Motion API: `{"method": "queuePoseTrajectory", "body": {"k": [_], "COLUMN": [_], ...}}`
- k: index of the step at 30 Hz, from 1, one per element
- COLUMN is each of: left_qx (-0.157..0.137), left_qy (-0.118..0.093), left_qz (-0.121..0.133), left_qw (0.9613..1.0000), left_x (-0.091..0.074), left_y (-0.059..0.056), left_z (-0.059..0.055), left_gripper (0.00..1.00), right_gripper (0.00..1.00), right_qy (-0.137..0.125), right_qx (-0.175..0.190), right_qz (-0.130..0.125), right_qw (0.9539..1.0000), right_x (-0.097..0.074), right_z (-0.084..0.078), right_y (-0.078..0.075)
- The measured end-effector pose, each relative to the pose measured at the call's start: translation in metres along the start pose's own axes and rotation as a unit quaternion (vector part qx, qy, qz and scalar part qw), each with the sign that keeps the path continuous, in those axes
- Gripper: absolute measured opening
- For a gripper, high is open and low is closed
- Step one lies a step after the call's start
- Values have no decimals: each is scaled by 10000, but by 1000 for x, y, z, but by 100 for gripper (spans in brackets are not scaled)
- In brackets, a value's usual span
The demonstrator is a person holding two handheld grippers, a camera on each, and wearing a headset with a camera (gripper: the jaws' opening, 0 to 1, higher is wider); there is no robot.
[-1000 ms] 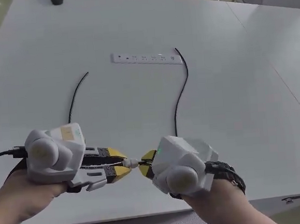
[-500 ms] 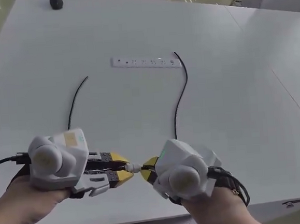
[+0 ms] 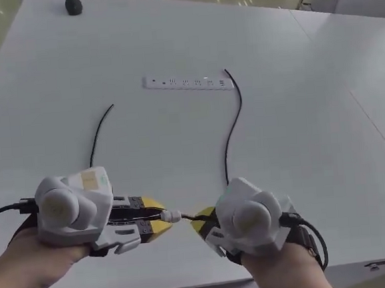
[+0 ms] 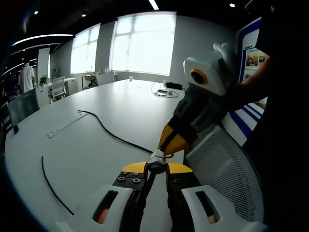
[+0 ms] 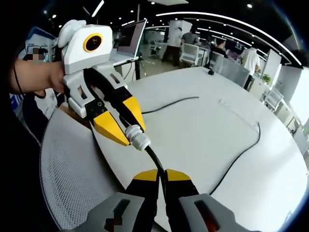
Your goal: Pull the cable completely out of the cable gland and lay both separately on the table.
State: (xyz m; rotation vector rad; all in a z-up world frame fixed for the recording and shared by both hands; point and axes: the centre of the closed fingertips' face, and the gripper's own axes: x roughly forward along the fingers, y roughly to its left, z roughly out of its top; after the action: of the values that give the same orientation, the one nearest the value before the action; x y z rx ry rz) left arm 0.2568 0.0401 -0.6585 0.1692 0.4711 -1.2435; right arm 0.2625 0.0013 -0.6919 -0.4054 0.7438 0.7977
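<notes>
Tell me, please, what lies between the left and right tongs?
Bare black cable, from the white cable gland in the left tongs to the right tongs; the right gripper view shows it.

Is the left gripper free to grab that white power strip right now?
Probably not: the left gripper is shut on the cable gland, and the power strip lies far across the table, though nothing stands between.

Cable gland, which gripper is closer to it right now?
Left. The left gripper is shut on the cable gland itself; the right gripper grips the black cable just beyond it, apart from the gland.
</notes>
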Motion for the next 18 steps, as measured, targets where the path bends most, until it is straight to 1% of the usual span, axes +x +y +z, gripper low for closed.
{"method": "queuePoseTrajectory", "body": {"k": [3,4,6,8,11,15,18], "left_qx": [-7,-9,-10,-11,0,-8,-6], "left_qy": [-10,-10,-18,-12,-7,-5,7], "left_qz": [5,5,6,5,2,7,7], "left_qw": [10000,10000,10000,10000,10000,10000,10000], "left_x": [1,1,2,2,2,3,3], "left_y": [-1,-1,-2,-2,-2,-3,-3], "left_z": [0,0,1,0,0,0,-1], "left_gripper": [15,15,15,15,15,15,15], "right_gripper": [0,0,0,0,0,0,0], "right_qy": [44,46,92,137,177,217,218], "right_qx": [235,256,451,504,706,927,955], "right_qz": [-43,-44,-83,-115,-126,-90,-50], "right_qw": [9997,9997,9989,9986,9973,9954,9952], "right_x": [0,0,0,0,0,1,1], "right_z": [-6,-7,-13,-17,-21,-25,-26], "right_y": [-5,-5,-9,-11,-13,-12,-10]}}
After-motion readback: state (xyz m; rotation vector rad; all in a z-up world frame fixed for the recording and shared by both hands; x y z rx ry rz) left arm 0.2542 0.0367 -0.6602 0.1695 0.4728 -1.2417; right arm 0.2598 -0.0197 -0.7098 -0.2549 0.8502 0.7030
